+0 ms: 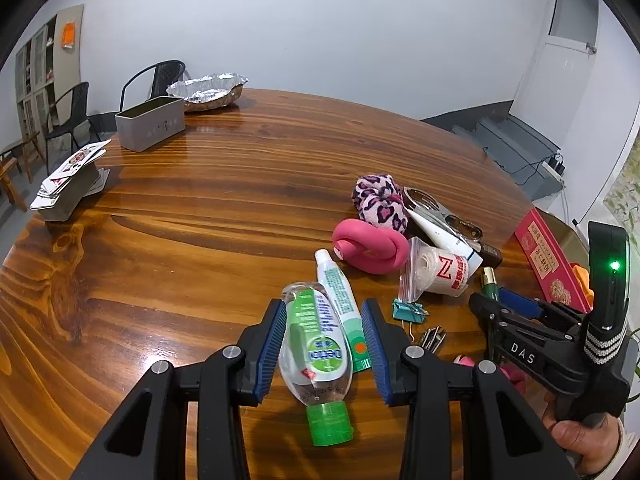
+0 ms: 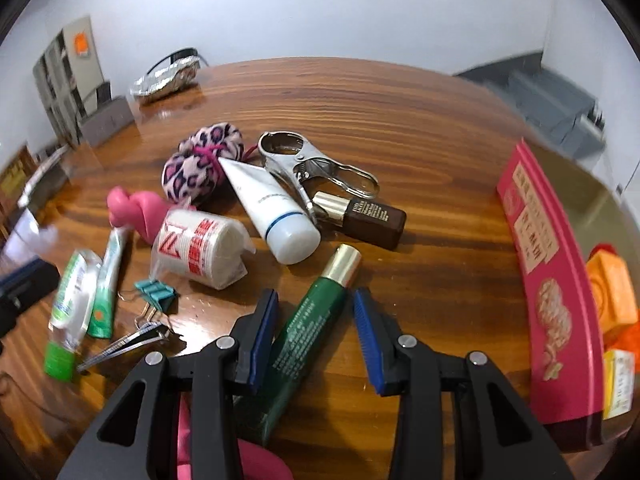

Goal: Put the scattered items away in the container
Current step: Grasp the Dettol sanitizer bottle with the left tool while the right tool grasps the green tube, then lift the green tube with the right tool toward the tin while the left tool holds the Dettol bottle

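Note:
My left gripper is open, its blue pads either side of a clear sanitizer bottle with green cap and a green-white tube lying on the wooden table. My right gripper is open around a dark green tube with gold cap. The pink box container stands at the right, holding orange packets. The right gripper also shows in the left wrist view.
A pile holds a leopard pouch, pink knotted toy, white tube, metal clamp, brown bottle, bagged roll, binder clip, nail clippers. Far left: grey tin, playing cards, foil basket.

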